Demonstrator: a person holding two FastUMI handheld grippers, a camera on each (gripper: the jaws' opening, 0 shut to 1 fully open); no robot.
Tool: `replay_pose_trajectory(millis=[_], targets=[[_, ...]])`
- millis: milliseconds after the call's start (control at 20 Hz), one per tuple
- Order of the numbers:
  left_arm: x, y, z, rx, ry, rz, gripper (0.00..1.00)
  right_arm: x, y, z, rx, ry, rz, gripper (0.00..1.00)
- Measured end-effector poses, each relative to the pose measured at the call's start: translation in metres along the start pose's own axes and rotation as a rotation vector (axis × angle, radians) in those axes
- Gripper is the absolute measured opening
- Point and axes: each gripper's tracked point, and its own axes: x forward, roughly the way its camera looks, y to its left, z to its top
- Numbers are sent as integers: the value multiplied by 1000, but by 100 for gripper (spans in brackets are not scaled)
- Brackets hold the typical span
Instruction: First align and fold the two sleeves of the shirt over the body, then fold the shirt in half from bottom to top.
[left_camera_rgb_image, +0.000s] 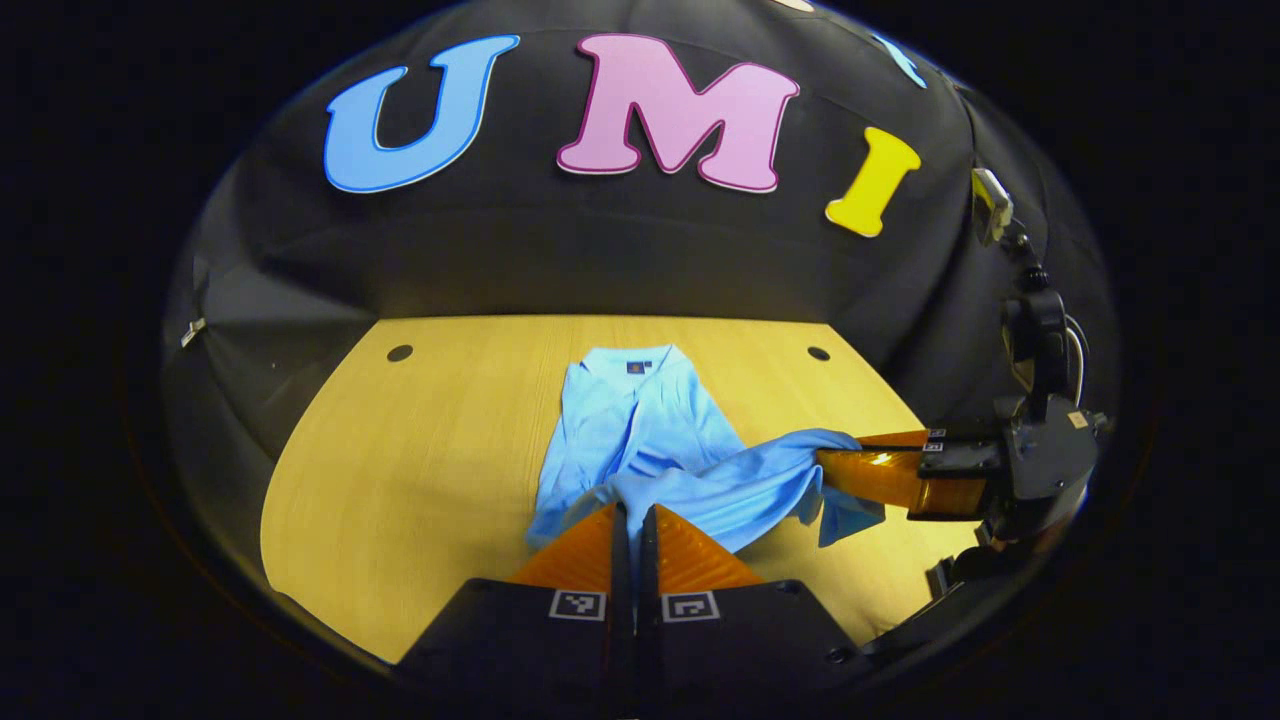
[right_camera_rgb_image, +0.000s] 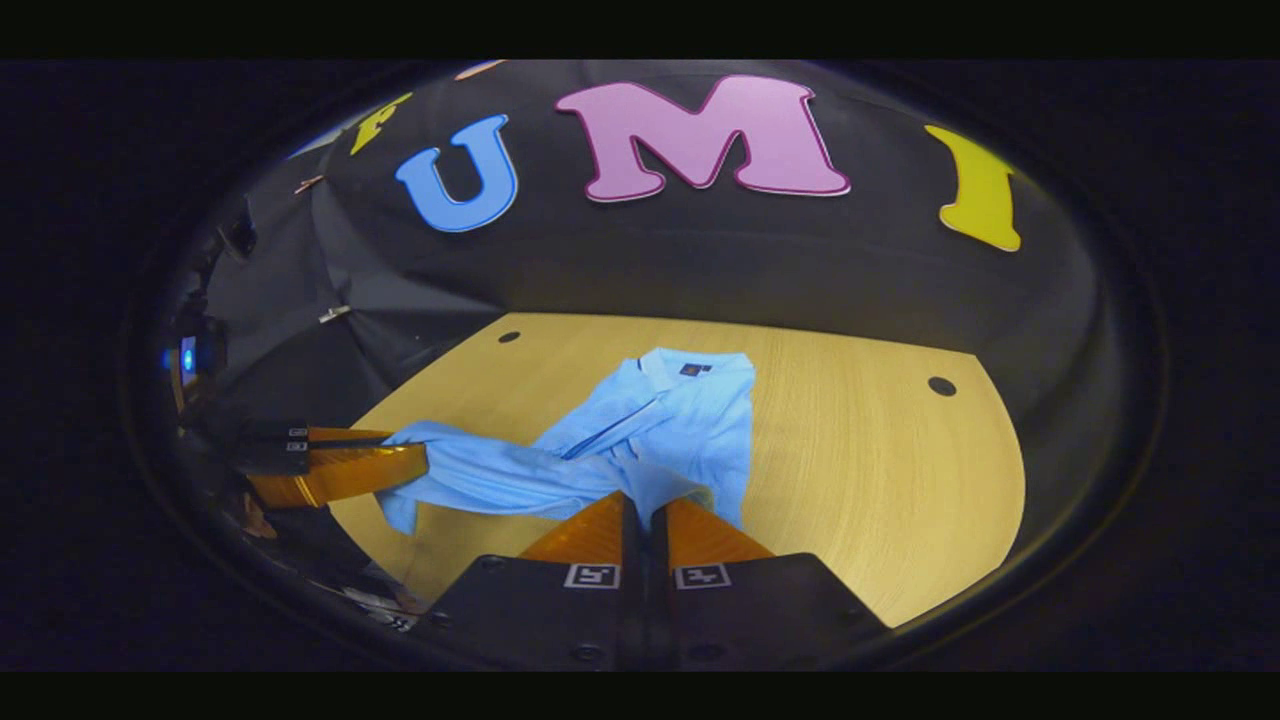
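A light blue collared shirt of soft woven cloth (left_camera_rgb_image: 640, 420) lies on the pale wooden worktop (left_camera_rgb_image: 400, 470), its collar toward the far edge of the worktop and its lower part drawn up off the surface toward the cameras. The left hand-held gripper (left_camera_rgb_image: 634, 520) has its two fingers pressed together on a gathered bit of the shirt's near edge, and in the right gripper view it appears off to the left side of the shirt (right_camera_rgb_image: 400, 462), clamped on a stretched corner of the cloth. The right hand-held gripper (right_camera_rgb_image: 640, 508) is likewise pinched shut on the shirt's hem or side just in front of its own camera; in the left gripper view it reaches in from the right of the shirt (left_camera_rgb_image: 835, 455), gripping a band of fabric pulled taut between the two tools. Holding two corners at once seems meant to keep the edge straight, so the lower half can be carried up over the body toward the collar; whether both sleeves are already folded in cannot be told from the bunched cloth. A small dark label (left_camera_rgb_image: 638, 367) sits inside the collar, too small to read.
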Motion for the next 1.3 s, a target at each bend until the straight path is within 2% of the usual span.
replay_pose_trajectory(millis=[100,150,200,250,300,350,450,500,650,900,1100,1150,1200,1300], targets=[[19,6,27,-15,-17,1,6,17,-9,22,11,-18,8,0],[29,10,39,-15,-21,6,6,25,-12,33,12,-29,14,5],[41,15,48,-15,-22,15,6,36,-16,45,7,-39,18,0],[48,19,56,-14,-23,20,11,44,-18,54,-1,-48,19,5],[59,21,66,-12,-27,27,6,53,-21,65,-10,-60,20,0],[69,25,76,-5,-30,34,11,62,-24,75,-13,-73,20,0],[89,33,98,10,-42,47,11,82,-30,95,-2,-89,23,0],[100,36,108,15,-49,51,6,93,-34,103,9,-98,22,10],[141,50,130,26,-53,58,6,133,-47,124,20,-116,10,5],[217,68,127,26,-41,42,6,199,-75,119,33,-95,-36,5],[264,79,113,-24,-34,34,6,235,-93,99,43,-62,-71,5],[271,85,112,-29,-36,45,7,242,-96,94,46,-52,-78,11],[279,93,109,-20,-44,76,11,247,-100,89,44,-42,-98,5],[289,114,110,26,-66,169,19,253,-116,84,21,-37,-158,4]])
